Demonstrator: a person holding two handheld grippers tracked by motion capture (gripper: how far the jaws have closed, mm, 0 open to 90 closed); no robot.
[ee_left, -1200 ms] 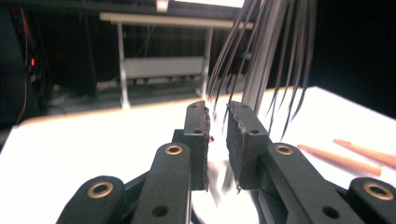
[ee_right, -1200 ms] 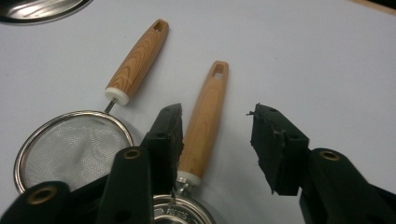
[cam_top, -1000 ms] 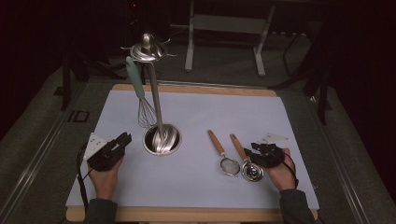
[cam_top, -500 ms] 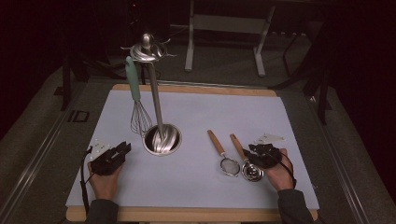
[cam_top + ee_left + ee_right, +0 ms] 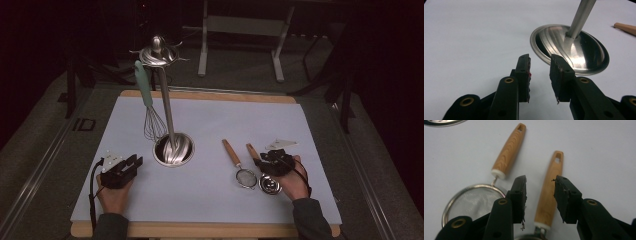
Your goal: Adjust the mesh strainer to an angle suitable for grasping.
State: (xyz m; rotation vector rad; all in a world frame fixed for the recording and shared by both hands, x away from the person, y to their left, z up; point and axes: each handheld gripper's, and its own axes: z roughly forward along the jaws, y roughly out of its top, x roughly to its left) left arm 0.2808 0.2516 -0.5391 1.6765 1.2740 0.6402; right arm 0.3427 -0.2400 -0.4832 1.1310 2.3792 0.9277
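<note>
A steel utensil stand rises from a round base (image 5: pixel 173 149) (image 5: pixel 584 52), with hooks at its top (image 5: pixel 158 54). From one hook hangs a teal-handled whisk (image 5: pixel 150 107). My left gripper (image 5: pixel 135 162) (image 5: pixel 540 60) rests left of the base, pointing at it; its jaws have just been opening and nothing is between them. To the right lie a wooden-handled strainer (image 5: pixel 239 165) (image 5: pixel 509 152) and a second wooden-handled utensil (image 5: pixel 265 175) (image 5: pixel 549 197). My right gripper (image 5: pixel 258 160) (image 5: pixel 540 181) straddles that second handle; its jaws have just been opening and the pads stand off the wood.
All of this lies on a white mat (image 5: pixel 210 120) over a wooden board whose front edge (image 5: pixel 200 230) is close to my hands. A white paper scrap (image 5: pixel 282 144) lies beyond the right gripper. Metal frame legs (image 5: pixel 240 45) stand on the dark floor behind.
My left hand has come down and a little nearer to the front edge, left of the stand's base. The right hand has stayed over the second handle.
</note>
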